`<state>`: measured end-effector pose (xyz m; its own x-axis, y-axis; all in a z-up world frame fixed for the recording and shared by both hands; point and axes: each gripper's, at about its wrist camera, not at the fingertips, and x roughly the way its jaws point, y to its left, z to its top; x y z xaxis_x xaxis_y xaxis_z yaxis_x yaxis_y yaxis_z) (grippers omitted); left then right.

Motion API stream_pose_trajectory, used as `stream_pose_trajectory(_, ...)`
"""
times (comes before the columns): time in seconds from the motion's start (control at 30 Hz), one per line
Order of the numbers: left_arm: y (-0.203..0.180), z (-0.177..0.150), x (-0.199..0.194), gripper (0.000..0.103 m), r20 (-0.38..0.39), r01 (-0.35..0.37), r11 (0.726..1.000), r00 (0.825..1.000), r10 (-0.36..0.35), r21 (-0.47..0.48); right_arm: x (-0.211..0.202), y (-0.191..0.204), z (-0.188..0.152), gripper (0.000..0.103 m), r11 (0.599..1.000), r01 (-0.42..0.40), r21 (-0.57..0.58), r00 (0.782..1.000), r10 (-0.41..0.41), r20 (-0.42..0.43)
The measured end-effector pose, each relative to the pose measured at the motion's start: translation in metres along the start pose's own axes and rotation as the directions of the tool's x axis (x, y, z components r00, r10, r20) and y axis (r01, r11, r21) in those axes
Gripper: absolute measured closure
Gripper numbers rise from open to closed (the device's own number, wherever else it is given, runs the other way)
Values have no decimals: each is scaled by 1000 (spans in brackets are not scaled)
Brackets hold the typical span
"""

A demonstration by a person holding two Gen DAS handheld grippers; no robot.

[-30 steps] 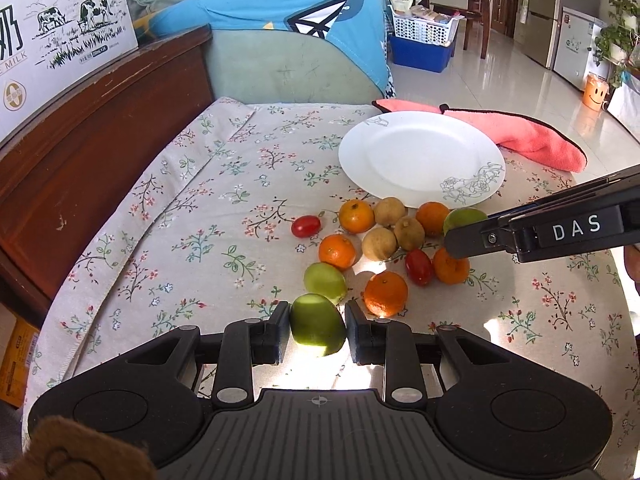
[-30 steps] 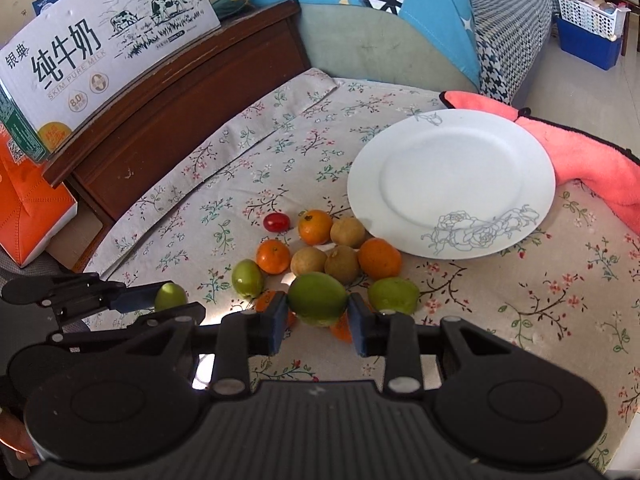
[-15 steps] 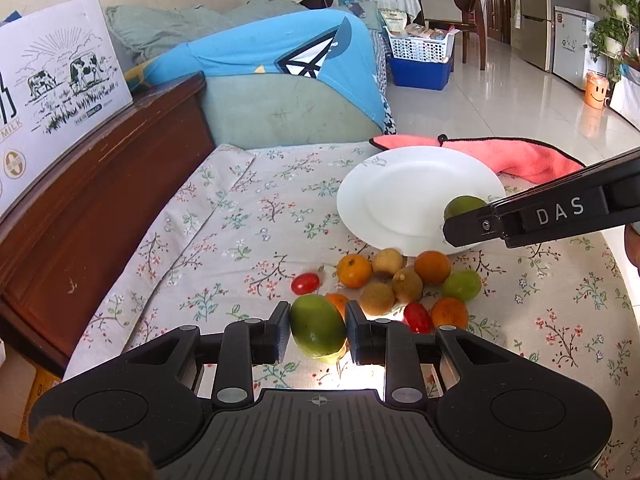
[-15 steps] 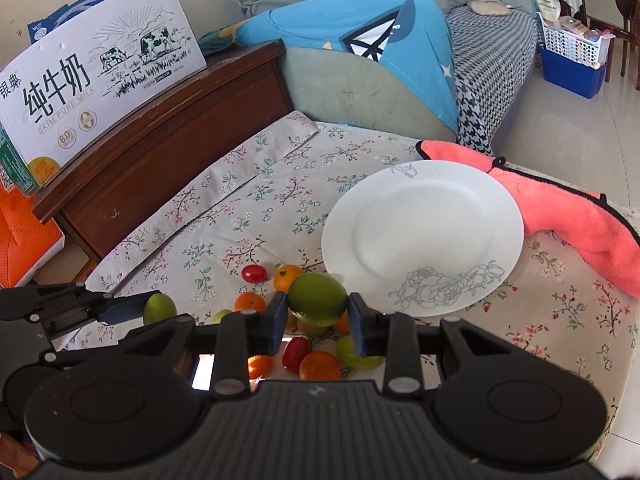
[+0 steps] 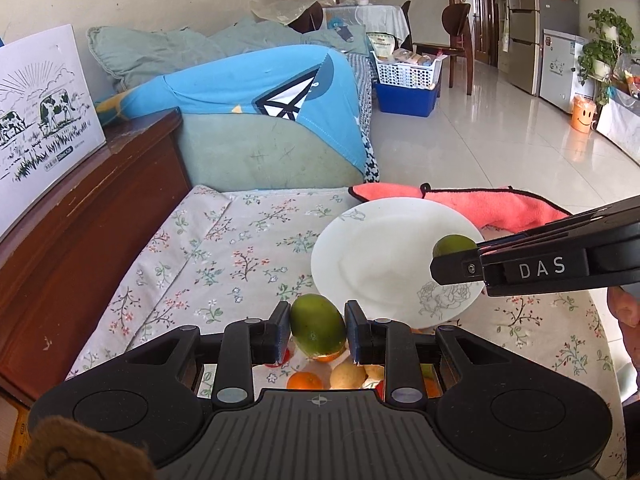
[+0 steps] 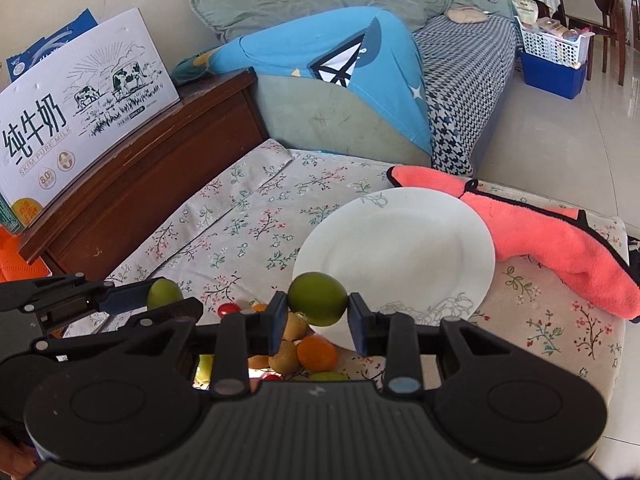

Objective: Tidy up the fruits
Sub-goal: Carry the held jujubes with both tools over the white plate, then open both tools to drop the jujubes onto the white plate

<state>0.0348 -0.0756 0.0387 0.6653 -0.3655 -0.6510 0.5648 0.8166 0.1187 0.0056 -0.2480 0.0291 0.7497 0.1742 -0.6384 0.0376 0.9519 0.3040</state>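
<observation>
each gripper (image 5: 318, 330) (image 6: 318, 312) clamps 1 green fruit (image 5: 316, 324) (image 6: 318, 298).

the left gripper (image 5: 318, 330) is pointing forward and downward above the near part of the tabletop, its jaws pressing on both sides of a green fruit (image 5: 317, 325). the right gripper (image 6: 318, 314) is tilting down the same way toward the tabletop's far edge, its jaws clamping a second green fruit (image 6: 318, 298). part of a hand (image 5: 624, 309) is showing behind the right gripper, near the tabletop's right edge.
</observation>
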Motion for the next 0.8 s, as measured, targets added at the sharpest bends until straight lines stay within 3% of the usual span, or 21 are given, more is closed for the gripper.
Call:
stream_pose_trajectory(0.27,10,18,36,77,-24,108,987,993,-112,-122,8,-27,12,70,995,26,93,1000,-25,-13)
stream_pose_trajectory(0.53,9,25,71,77,-55,129,981,989,-139,-146,21,-48,14,70,981,80,175,996,-73,-50)
stream_pose_trajectory(0.8,-1,26,100,77,-100,142,977,982,-159,-161,40,-56,12,70,967,93,237,992,-70,-104)
